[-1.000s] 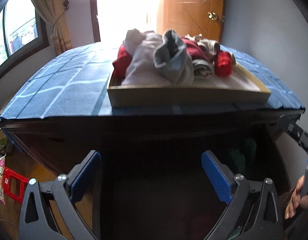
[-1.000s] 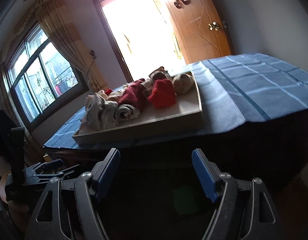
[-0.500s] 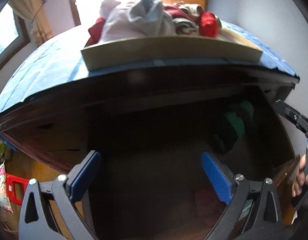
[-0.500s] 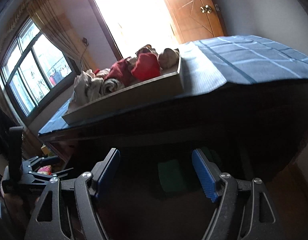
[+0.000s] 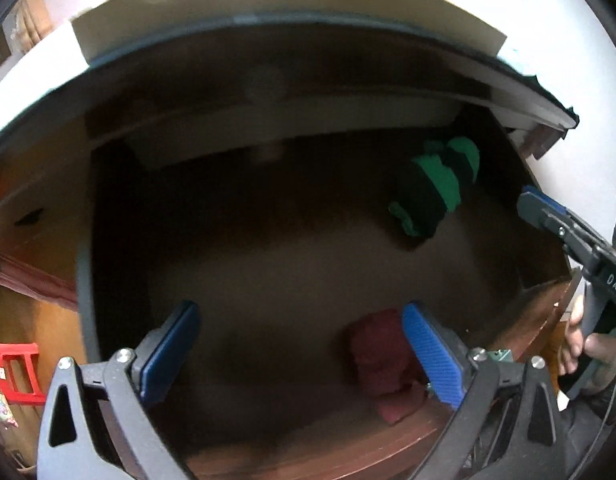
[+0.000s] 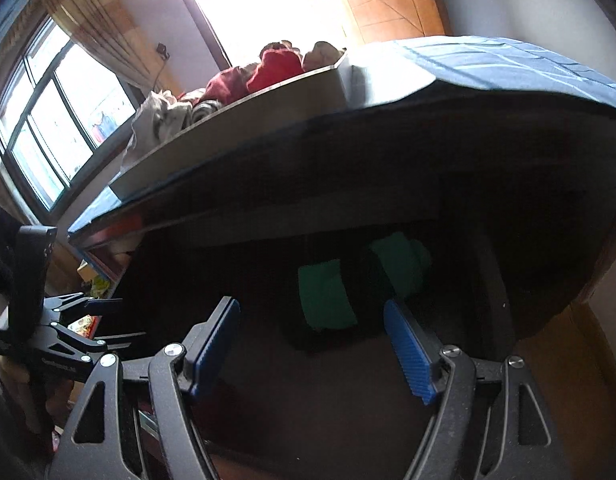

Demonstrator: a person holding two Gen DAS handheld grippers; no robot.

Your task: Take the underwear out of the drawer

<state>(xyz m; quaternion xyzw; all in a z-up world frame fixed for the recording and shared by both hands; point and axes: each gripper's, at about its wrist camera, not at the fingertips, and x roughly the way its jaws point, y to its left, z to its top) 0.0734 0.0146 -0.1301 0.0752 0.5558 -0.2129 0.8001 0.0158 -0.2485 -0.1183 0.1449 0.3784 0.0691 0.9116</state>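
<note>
Harsh daylight is thrown in through a tall opening (image 6: 264,4) at the far side, and beside it, to the right, a brown wooden door (image 6: 395,0) with a brass knob is seen. A dark-framed window (image 6: 56,120) with a tan curtain (image 6: 96,28) is set in the left wall. The tabletop (image 6: 507,64) is covered by a blue checked cloth. A red stool (image 5: 16,372) is glimpsed low on the left.

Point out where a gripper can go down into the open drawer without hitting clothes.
Free: the drawer floor's left and middle, between its left wall and the dark red garment. Crowded: right side, with the green-and-black striped garment in the far corner and the red one in front.
</note>
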